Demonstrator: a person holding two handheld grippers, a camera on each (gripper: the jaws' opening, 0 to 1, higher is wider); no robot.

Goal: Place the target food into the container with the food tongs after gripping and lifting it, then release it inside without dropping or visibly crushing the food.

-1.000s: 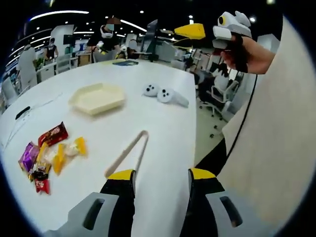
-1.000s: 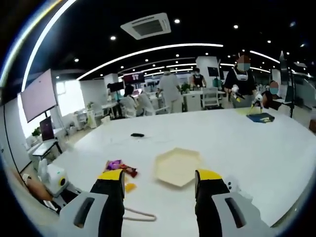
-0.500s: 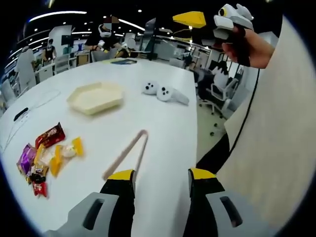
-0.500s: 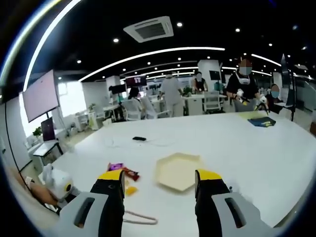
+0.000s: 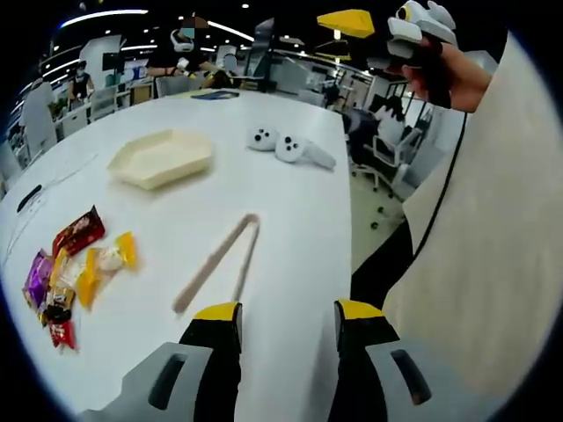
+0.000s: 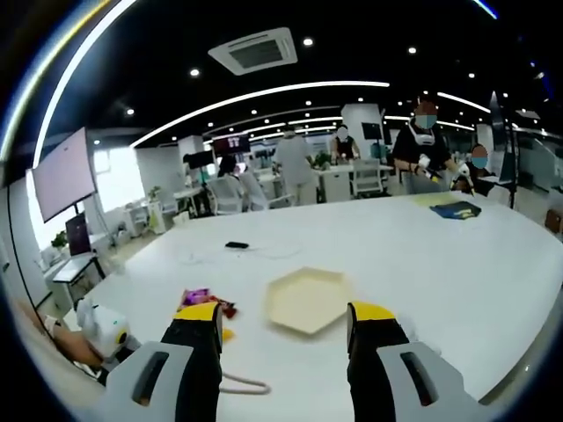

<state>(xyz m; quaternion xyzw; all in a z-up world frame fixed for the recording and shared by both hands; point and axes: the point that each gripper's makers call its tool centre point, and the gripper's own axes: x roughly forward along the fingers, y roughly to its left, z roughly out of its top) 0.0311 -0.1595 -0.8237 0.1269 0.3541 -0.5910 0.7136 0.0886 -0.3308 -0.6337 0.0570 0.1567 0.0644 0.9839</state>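
Two grippers: the left gripper (image 5: 284, 318) hovers over the near edge of a white table (image 5: 290, 220), yellow-tipped jaws standing wide apart with nothing between them; the right gripper (image 6: 284, 318) is raised above the same table, jaws likewise wide and empty. In the left gripper view the right gripper (image 5: 374, 31) shows at upper right, held in a person's hand (image 5: 444, 70).
Hidden or unclear: the print on the snack wrappers is too small to read; in the right gripper view most of the pile sits behind the left jaw, and only a curved loop of the tongs (image 6: 242, 384) shows between the jaws.
Container: one pale hexagonal tray (image 5: 161, 158), also seen in the right gripper view (image 6: 308, 300), lies flat on the table with nothing in it.
Target food: one loose pile of wrapped snacks (image 5: 75, 272) in red, purple and yellow lies on the table, well apart from the tray; an exact count cannot be made.
Tongs: one pair of beige food tongs (image 5: 217, 262) lies flat on the table between the snacks and the left gripper, untouched.
Other items: two white handheld controllers (image 5: 286, 146) rest beyond the tray.
Background: several people stand at far tables.
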